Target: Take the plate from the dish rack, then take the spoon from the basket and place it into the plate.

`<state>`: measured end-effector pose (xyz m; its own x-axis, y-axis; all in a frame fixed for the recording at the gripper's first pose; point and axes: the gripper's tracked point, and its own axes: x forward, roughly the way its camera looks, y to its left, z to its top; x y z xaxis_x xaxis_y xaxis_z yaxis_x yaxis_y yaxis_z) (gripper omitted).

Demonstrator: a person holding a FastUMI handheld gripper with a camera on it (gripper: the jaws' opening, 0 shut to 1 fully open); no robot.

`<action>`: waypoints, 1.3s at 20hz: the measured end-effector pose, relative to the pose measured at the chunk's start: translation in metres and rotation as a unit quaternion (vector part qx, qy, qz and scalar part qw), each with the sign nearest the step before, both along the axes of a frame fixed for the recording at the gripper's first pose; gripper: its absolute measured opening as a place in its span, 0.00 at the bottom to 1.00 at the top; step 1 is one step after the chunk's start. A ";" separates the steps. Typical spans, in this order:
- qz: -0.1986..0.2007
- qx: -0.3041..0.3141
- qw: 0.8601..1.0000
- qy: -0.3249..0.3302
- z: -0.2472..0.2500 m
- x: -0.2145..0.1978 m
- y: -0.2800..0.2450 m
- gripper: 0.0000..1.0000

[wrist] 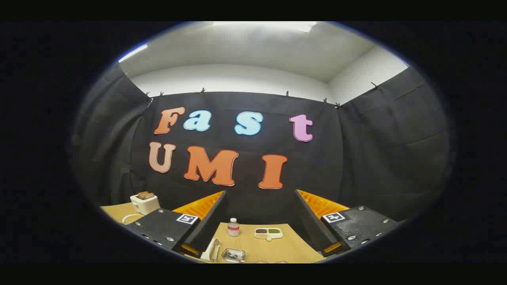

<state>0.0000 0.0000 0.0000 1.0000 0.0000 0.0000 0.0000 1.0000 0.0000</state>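
Ahead, between the wide-apart fingers (261, 221), a divided dish (268, 233) holds red and green bits.

A staged recording booth is showing here: black cloth walls (380, 158) are hanging clipped around a wooden tabletop (269, 247), with a toaster (144, 202) sitting at nine o'clock.

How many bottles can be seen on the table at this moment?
1. The bottle stands on the table beyond the open tool, left of the divided dish. Others may be hidden behind the tool's fingers.
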 end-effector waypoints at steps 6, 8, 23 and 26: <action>0.015 -0.002 1.000 0.006 -0.006 0.002 0.012 0.98; 0.017 -0.005 1.000 0.006 -0.006 0.003 0.014 0.98; 0.038 0.003 0.999 0.017 -0.016 0.013 0.035 0.98; 0.043 0.006 0.999 0.029 -0.023 0.017 0.041 0.98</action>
<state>0.0167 0.0414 -0.0233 0.9946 0.0870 -0.0569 -0.0863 0.9962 0.0146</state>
